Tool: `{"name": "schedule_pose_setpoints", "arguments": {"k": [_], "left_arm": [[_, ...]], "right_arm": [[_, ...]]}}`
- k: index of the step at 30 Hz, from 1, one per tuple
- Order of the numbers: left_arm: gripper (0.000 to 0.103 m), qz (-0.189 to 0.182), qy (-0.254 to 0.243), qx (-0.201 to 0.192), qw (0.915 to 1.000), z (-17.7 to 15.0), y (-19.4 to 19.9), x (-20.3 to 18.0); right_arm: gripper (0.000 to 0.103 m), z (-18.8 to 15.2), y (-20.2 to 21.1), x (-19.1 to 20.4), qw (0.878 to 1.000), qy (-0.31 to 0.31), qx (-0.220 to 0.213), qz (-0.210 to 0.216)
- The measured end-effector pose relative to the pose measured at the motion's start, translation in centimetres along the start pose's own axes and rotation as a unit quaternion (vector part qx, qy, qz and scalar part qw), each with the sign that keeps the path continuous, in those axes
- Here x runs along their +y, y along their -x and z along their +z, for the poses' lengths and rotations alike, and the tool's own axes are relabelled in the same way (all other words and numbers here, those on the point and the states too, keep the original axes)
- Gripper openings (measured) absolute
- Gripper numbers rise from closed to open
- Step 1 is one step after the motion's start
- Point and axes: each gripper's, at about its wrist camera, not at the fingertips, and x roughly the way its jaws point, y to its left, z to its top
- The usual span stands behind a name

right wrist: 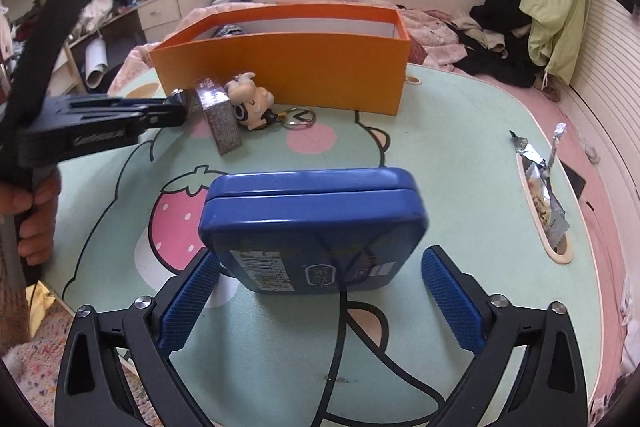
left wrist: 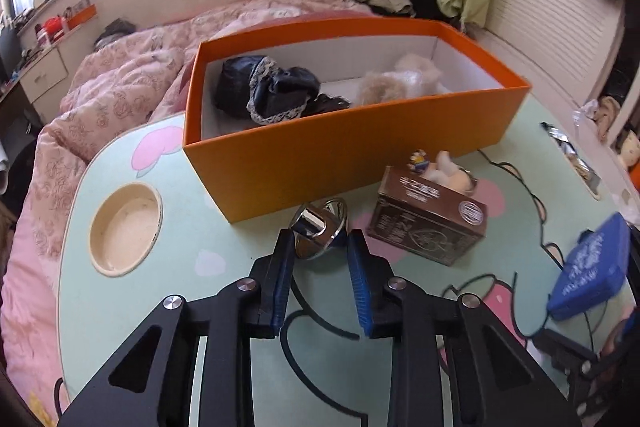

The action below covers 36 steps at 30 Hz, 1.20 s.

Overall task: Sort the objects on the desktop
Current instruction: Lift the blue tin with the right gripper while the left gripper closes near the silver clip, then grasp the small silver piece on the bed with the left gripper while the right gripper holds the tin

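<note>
Left wrist view: the mint cartoon-print table point(left wrist: 132, 311) carries an open orange cardboard box point(left wrist: 352, 151) with a black lace-trimmed garment point(left wrist: 264, 91) and a fluffy cream toy point(left wrist: 404, 79) inside. Nearer stands a brown printed carton point(left wrist: 428, 223), a small figurine keychain point(right wrist: 254, 103) behind it. The left gripper point(left wrist: 320, 247) is spread, its pads on either side of a shiny chrome funnel-shaped piece point(left wrist: 318, 233), not pinching it. The right gripper point(right wrist: 316, 267) is released too, its blue pads flanking a blue tin point(right wrist: 316, 227) tilted on the table.
</note>
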Motion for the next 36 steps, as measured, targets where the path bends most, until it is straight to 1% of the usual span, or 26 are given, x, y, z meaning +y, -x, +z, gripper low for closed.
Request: {"name": "schedule_pose_setpoints", "arguments": {"k": [1,3,4,5,7,10,11,12,13,14,15,17,19,21,23,24,25,26,27,28,29,30,31,32,34,36], "left_arm": [[0.002,-0.004,0.003,-0.006,1.0000,-0.4,0.5,0.2],[0.002,-0.013,0.026,-0.014,0.9995,-1.4,1.8,0.9],[0.002,-0.021,0.037,-0.021,0.9989,-1.9,2.4,1.2],[0.002,-0.029,0.042,-0.026,0.9983,-2.3,2.8,1.4],[0.002,-0.036,0.045,-0.027,0.9980,-2.9,3.1,1.6],[0.002,-0.028,0.052,-0.016,0.9981,-3.3,2.7,2.0],[0.004,-0.027,0.059,-0.015,0.9978,-3.2,2.6,2.2],[0.006,-0.028,0.066,-0.016,0.9973,-3.1,2.6,2.4],[0.015,-0.029,0.072,-0.017,0.9969,-3.1,2.6,2.7],[0.026,-0.027,0.084,-0.020,0.9959,-3.1,2.9,3.2],[0.032,-0.027,0.095,-0.023,0.9948,-3.3,3.2,3.6],[0.054,-0.042,0.120,-0.036,0.9913,-3.8,4.2,4.4],[0.056,-0.049,0.127,-0.045,0.9897,-4.4,5.3,5.1],[0.056,-0.034,0.137,-0.053,0.9885,-5.2,7.0,6.9],[0.057,-0.025,0.160,-0.059,0.9850,-6.4,9.1,10.7],[0.057,-0.016,0.173,-0.060,0.9830,-7.1,10.1,12.6],[0.060,0.003,0.187,-0.060,0.9806,-8.0,11.1,14.8],[0.061,0.044,0.208,-0.055,0.9755,-9.4,12.0,18.1],[0.061,0.079,0.223,-0.047,0.9704,-10.6,12.4,20.6],[0.061,0.117,0.239,-0.035,0.9633,-11.8,12.3,23.0],[0.061,0.157,0.260,-0.016,0.9527,-13.4,11.7,25.6],[0.061,0.191,0.288,0.010,0.9382,-15.2,10.6,28.4],[0.061,0.208,0.315,0.037,0.9252,-17.1,9.0,30.8],[0.061,0.205,0.328,0.054,0.9205,-18.4,7.7,32.1],[0.061,0.187,0.340,0.081,0.9181,-20.5,4.8,33.8],[0.061,0.212,0.335,0.111,0.9113,-22.3,1.9,34.5]], "right_arm": [[0.089,0.0,0.2,-0.2,1.000,-0.005,-0.005,-0.002],[0.079,0.1,0.3,-0.4,1.000,-0.010,-0.009,-0.004],[0.076,0.1,0.4,-0.3,1.000,-0.009,-0.010,-0.004],[0.069,0.2,0.4,-0.3,1.000,-0.006,-0.011,-0.005],[0.067,0.1,0.4,0.0,1.000,0.001,-0.011,-0.008],[0.067,0.1,0.3,0.3,1.000,0.005,-0.011,-0.007],[0.067,0.1,0.3,0.3,1.000,0.005,-0.011,-0.006],[0.067,0.1,0.3,0.4,1.000,0.005,-0.011,-0.006],[0.067,0.1,0.3,0.4,1.000,0.005,-0.011,-0.006],[0.067,0.1,0.3,0.4,1.000,0.005,-0.011,-0.006],[0.067,0.1,0.3,0.3,1.000,0.004,-0.011,-0.006],[0.067,0.1,0.2,0.3,1.000,0.005,-0.011,-0.006],[0.067,0.1,0.2,0.4,1.000,0.005,-0.011,-0.005],[0.067,0.1,0.2,0.4,1.000,0.005,-0.011,-0.007],[0.068,0.1,0.2,0.4,1.000,0.005,-0.011,-0.007],[0.069,0.0,0.2,0.5,1.000,0.005,-0.010,-0.006],[0.069,0.0,0.1,0.5,1.000,0.006,-0.010,-0.006],[0.070,0.1,0.1,0.6,1.000,0.006,-0.009,-0.006],[0.072,0.0,0.1,0.6,1.000,0.007,-0.009,-0.005],[0.072,0.0,0.0,0.7,1.000,0.008,-0.008,-0.005],[0.073,0.0,0.0,0.8,1.000,0.009,-0.008,-0.005],[0.073,0.0,0.0,0.8,1.000,0.009,-0.008,-0.005],[0.073,0.0,0.0,0.8,1.000,0.009,-0.008,-0.005],[0.073,-0.1,0.0,0.8,1.000,0.009,-0.007,-0.005],[0.074,-0.1,0.0,0.8,1.000,0.008,-0.007,-0.008],[0.075,-0.2,0.0,0.6,1.000,0.005,-0.007,-0.009]]}}
